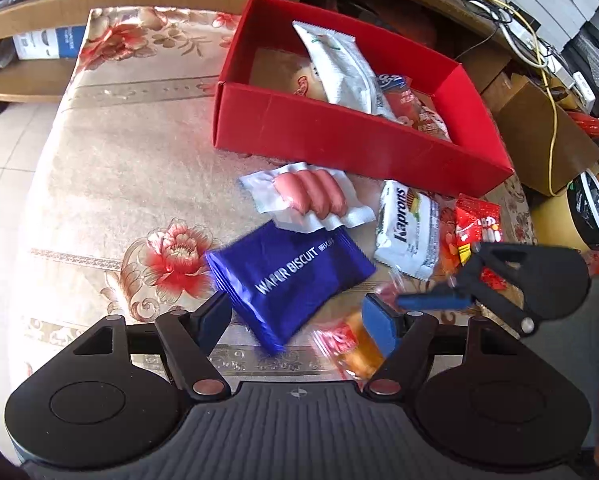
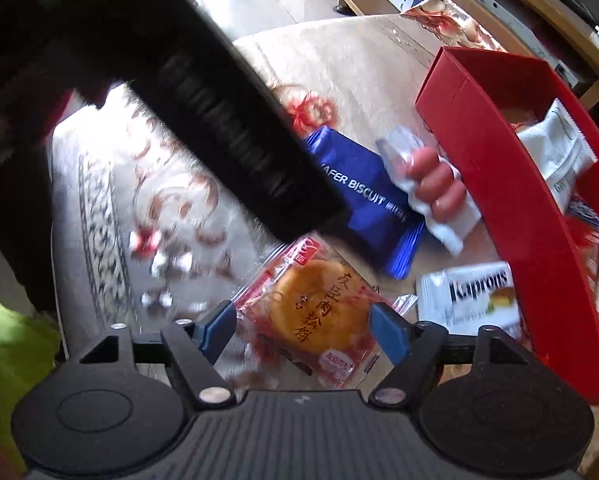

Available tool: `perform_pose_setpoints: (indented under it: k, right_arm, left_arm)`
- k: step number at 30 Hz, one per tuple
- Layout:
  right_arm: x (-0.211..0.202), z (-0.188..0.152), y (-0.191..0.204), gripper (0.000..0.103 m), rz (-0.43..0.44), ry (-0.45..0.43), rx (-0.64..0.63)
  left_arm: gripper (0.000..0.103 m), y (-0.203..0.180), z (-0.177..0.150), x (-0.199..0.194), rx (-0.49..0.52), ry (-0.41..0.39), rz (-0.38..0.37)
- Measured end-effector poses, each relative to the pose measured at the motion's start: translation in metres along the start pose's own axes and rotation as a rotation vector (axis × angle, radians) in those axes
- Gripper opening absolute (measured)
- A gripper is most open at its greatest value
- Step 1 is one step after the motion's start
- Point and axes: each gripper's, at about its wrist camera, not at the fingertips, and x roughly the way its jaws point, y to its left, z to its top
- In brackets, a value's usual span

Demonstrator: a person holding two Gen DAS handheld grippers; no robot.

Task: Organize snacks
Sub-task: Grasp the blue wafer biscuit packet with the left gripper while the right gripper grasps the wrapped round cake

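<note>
A red box [image 1: 339, 136] holds several snack packs, among them a white one [image 1: 339, 68]. On the floral cloth in front of it lie a sausage pack [image 1: 311, 196], a blue wafer biscuit pack [image 1: 295, 280], a white Kaprons pack [image 1: 409, 228] and a small red pack [image 1: 477, 226]. My left gripper [image 1: 299, 320] is open just above the blue pack. My right gripper [image 2: 303, 330] is open around a round cake in clear wrap [image 2: 319, 312]; it also shows in the left wrist view [image 1: 439, 300]. The red box [image 2: 531, 208] stands at the right in the right wrist view.
The left gripper body [image 2: 203, 92] crosses the right wrist view and hides part of the cloth. Small wrapped candies [image 2: 159, 264] lie at the left of the cloth. Wooden shelves [image 1: 39, 12], cables and a cardboard box [image 1: 539, 136] surround the table.
</note>
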Motion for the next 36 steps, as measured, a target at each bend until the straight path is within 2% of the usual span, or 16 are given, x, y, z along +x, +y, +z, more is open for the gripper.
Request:
perform_pose_setpoints:
  k: [2,7,10,12,16,18,22,27,29,31,33,35,36]
  right_arm:
    - [0.001,-0.001,-0.005,0.075,0.021,-0.021,0.024]
    - [-0.006,-0.018,-0.004,0.075,0.072,0.01,0.112]
    - [-0.013,-0.033,0.006,0.075,0.151,0.043,0.177]
    - [-0.022,-0.037,0.014,0.074,0.189,0.039,0.167]
    - [-0.03,-0.023,0.014,0.074,0.056,0.002,0.157]
    - [-0.025,-0.016,0.006,0.074,-0.004,0.002,0.201]
    - [0.0,-0.009,-0.008,0.074,-0.063,0.011,0.295]
    - [0.009,-0.013,-0.013,0.087,-0.059,-0.015,0.351]
    - [0.012,-0.015,-0.013,0.102,-0.023,-0.021,0.381]
    - [0.012,-0.016,-0.01,0.102,-0.035,-0.02,0.386]
    - [0.006,-0.017,-0.008,0.087,-0.084,-0.015,0.382]
    - [-0.003,-0.021,-0.012,0.053,-0.104,-0.024,0.403]
    - [-0.006,-0.026,-0.019,0.053,-0.09,-0.022,0.431]
  left_arm:
    - [0.078,0.002,0.001,0.002,-0.012,0.009,0.0]
    - [0.08,0.005,0.002,0.002,-0.022,0.009,-0.002]
    - [0.08,0.005,0.001,0.004,-0.022,0.015,0.0]
    - [0.08,0.005,0.001,0.003,-0.022,0.015,-0.004]
    - [0.082,0.002,0.001,-0.001,-0.018,0.0,-0.012]
    - [0.082,0.004,0.002,-0.002,-0.028,-0.006,-0.012]
    - [0.082,0.01,0.002,-0.002,-0.049,-0.005,-0.012]
    - [0.082,0.013,0.002,-0.003,-0.047,-0.003,-0.022]
    - [0.082,0.014,0.003,-0.003,-0.047,-0.003,-0.019]
    - [0.082,0.013,0.005,-0.002,-0.034,-0.001,-0.012]
    - [0.084,0.012,0.006,-0.003,-0.017,-0.005,0.001]
    - [0.085,0.012,0.007,0.0,-0.017,-0.002,0.01]
    - [0.085,0.013,0.008,0.002,-0.023,0.002,0.012]
